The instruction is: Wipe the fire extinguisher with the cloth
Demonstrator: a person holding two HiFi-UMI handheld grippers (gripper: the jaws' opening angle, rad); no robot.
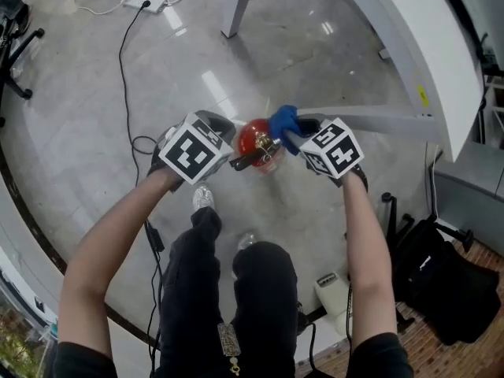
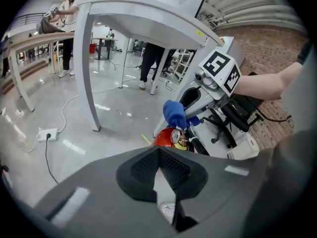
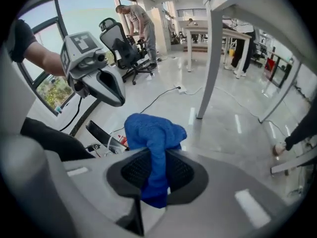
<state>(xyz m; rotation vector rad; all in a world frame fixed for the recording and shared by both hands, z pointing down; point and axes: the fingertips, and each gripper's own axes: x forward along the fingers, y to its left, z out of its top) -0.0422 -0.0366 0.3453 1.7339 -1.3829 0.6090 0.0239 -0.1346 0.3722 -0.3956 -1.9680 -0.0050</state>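
Note:
A red fire extinguisher [image 1: 253, 138] with a brass valve, a gauge and a black lever stands on the floor between my two grippers. My right gripper [image 1: 293, 136] is shut on a blue cloth [image 1: 283, 121], which bunches out past the jaws just above the extinguisher's top. The cloth [image 3: 154, 133] fills the jaws in the right gripper view, with the black lever [image 3: 101, 132] below it. My left gripper [image 1: 228, 142] is shut and empty, close to the left of the valve. Seen from the left gripper, the extinguisher [image 2: 168, 137] and cloth [image 2: 174, 112] lie just beyond the jaws.
A white table [image 1: 409, 46] with slanted legs stands over the spot, one leg [image 1: 238, 6] behind. A power strip [image 1: 143, 0] and black cable [image 1: 124, 61] lie on the grey floor. A black bag [image 1: 449, 282] sits at right. People stand far off.

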